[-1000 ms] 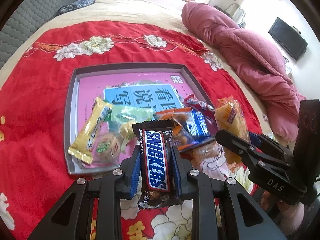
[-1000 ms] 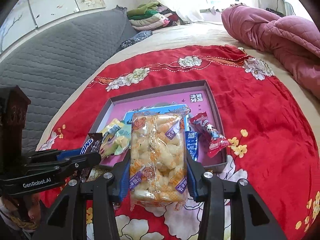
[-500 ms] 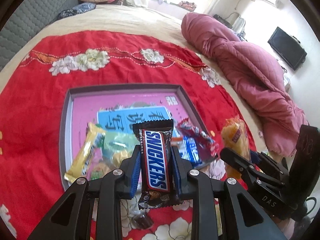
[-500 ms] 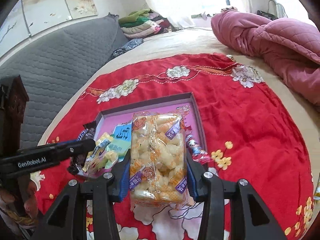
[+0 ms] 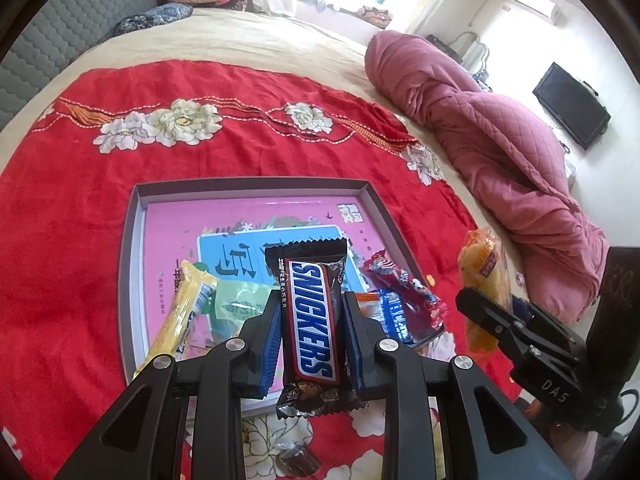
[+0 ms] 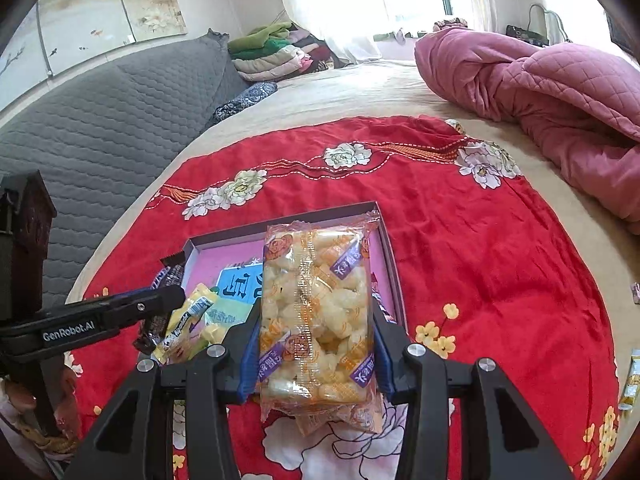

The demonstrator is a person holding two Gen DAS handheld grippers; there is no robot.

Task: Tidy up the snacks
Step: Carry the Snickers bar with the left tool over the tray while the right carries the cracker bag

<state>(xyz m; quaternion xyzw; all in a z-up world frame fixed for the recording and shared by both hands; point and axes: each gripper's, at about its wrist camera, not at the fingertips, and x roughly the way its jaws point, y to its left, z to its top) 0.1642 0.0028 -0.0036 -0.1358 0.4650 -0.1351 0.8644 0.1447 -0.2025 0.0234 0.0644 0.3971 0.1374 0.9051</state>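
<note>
Currently left gripper (image 5: 311, 316) jaws clamp the Snickers bar (image 5: 311, 320); right gripper (image 6: 316, 332) jaws clamp the puffed-snack packet (image 6: 316, 312).

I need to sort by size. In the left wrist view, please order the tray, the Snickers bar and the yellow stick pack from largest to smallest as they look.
1. Tray
2. Snickers bar, though nearness to the camera enlarges it
3. Yellow stick pack, partly hidden, so 2 and 3 are unsure

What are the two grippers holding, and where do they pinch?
The left gripper pinches the Snickers bar by its long sides, around the middle. The right gripper pinches the puffed snack bag by its sides, lower half.
</note>
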